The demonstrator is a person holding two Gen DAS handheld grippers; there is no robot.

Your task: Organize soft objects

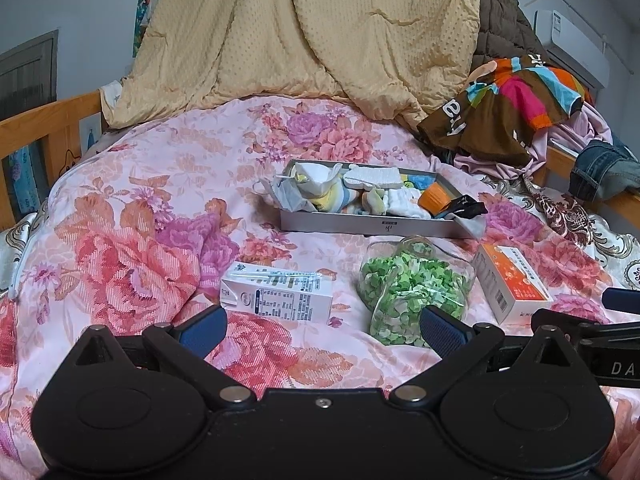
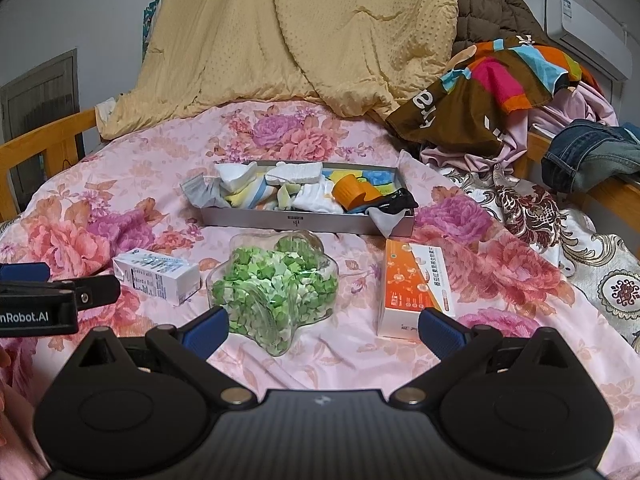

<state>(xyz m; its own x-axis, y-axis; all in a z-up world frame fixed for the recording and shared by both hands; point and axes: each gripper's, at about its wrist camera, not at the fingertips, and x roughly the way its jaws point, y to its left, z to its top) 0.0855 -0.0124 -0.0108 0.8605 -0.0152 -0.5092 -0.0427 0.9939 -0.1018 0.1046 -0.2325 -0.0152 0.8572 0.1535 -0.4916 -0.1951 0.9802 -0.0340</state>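
Two claws, both spread wide and holding nothing: left claw low over the quilt, right claw likewise, side by side at 6 o'clock of the scene.

Soft things already heaped in the grey tray at 12 o'clock: rolled socks, a white sponge, a folded cloth, with an orange cup among them. One black sock and a grey rag spilling over the tray's right corner; likely the loose ends left to tuck in. Limp, light, no risk of breakage; best pinched at a thick fold, not a thin hem, lest it slide out of the blue pads.

Nearer, three things that look hard rather than soft: a white carton at 10 o'clock of the right claw, a clear star-shaped jar of green paper bits dead ahead, an orange box at 2 o'clock. Jar probably rigid, slick, maybe brittle; better steered around than nudged.

Room to move: open quilt to the left and between jar and tray, only a narrow lane. Bedding soft and uneven, so things may tip if pressed. Wooden bed rail at 9 o'clock, heaped clothes at 2 o'clock, yellow blanket behind the tray; all well apart from both claws.
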